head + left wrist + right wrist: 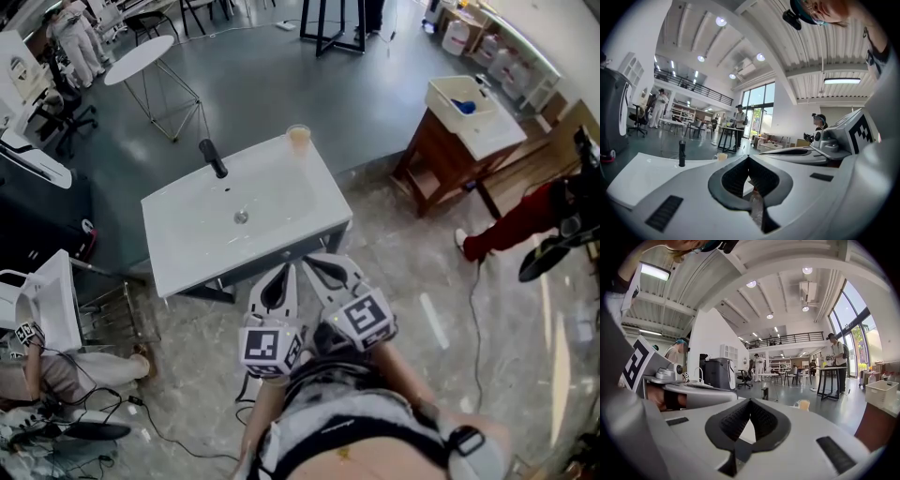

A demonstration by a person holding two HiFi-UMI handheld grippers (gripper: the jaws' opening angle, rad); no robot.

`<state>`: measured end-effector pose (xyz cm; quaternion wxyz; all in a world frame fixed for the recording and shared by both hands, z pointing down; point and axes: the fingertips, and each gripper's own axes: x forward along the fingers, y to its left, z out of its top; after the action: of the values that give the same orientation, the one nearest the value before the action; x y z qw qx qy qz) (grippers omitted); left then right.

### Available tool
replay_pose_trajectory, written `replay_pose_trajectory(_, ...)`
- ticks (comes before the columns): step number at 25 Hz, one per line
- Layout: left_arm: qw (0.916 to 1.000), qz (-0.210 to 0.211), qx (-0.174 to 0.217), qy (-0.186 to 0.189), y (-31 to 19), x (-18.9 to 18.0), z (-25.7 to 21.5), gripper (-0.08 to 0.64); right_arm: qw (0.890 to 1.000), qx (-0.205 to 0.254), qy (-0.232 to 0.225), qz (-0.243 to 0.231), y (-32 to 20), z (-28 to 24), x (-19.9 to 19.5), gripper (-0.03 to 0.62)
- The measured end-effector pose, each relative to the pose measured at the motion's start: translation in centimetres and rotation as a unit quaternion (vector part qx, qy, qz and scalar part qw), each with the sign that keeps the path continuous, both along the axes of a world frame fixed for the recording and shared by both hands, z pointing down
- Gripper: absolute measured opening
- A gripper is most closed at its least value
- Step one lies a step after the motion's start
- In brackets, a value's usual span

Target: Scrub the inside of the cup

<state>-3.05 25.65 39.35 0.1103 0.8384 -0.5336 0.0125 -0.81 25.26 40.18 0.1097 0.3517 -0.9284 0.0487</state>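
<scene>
Close to the person's body, the left gripper and the right gripper are held side by side, each with its fingers pressed together on nothing. Just beyond them stands a white sink with a black tap at its far edge. The cup stands upright on the sink's far right corner, well apart from both grippers.
</scene>
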Motion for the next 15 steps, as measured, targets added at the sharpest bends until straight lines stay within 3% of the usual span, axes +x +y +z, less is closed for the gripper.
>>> replay_pose_trajectory(15,0.9991,-0.041,-0.001,-0.001,-5.8,2.3,0.2,0.000,0.999,0.002,0.000,-0.033,-6.0,0.0,2.4,0.002)
